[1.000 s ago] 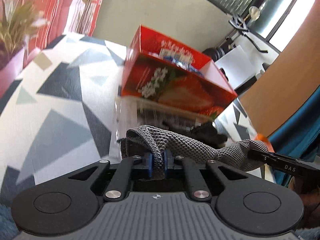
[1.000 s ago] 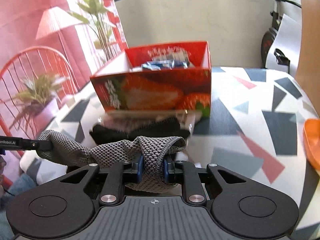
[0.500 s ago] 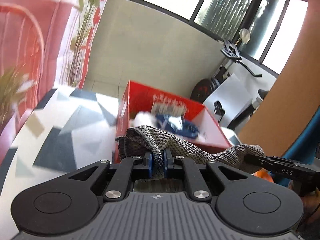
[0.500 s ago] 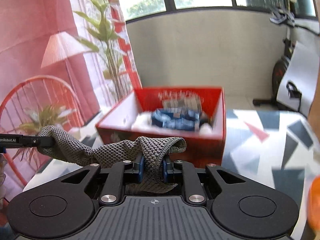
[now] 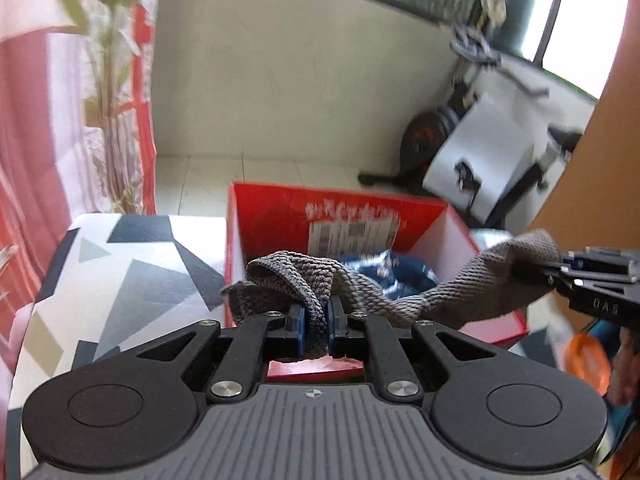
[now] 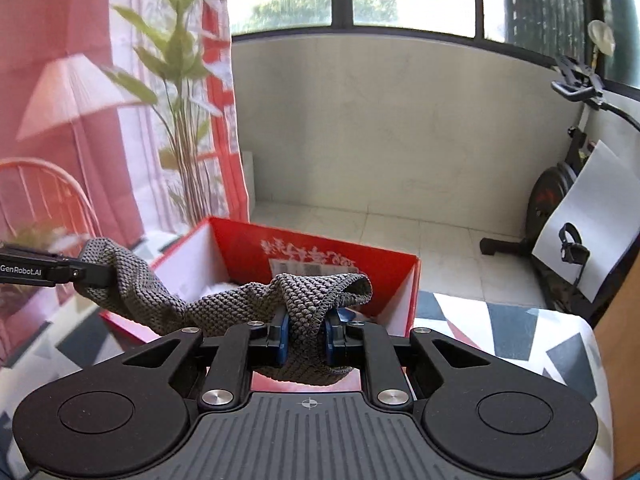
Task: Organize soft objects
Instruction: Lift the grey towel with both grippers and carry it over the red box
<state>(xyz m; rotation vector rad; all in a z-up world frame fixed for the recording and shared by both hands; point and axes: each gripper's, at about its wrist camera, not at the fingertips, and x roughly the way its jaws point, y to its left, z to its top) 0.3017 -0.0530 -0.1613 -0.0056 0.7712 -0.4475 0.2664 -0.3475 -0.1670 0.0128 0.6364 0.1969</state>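
Note:
A grey knitted cloth (image 5: 404,298) hangs stretched between both grippers above an open red box (image 5: 280,216). My left gripper (image 5: 315,322) is shut on one end of it. My right gripper (image 6: 306,336) is shut on the other end (image 6: 316,300); it also shows at the right edge of the left wrist view (image 5: 548,270). The left gripper shows at the left of the right wrist view (image 6: 86,274). The red box (image 6: 320,248) holds blue packets (image 5: 400,272) and something white.
The box stands on a table with a grey and white triangle cloth (image 5: 132,280). An orange object (image 5: 586,356) lies at the right. Beyond the table are a pink curtain with plants (image 6: 176,92), an exercise bike (image 6: 560,192) and a wooden panel (image 5: 600,160).
Both grippers have risen and moved forward with the cloth, from in front of the box's side to above its open top. The black item in front of the box is out of view.

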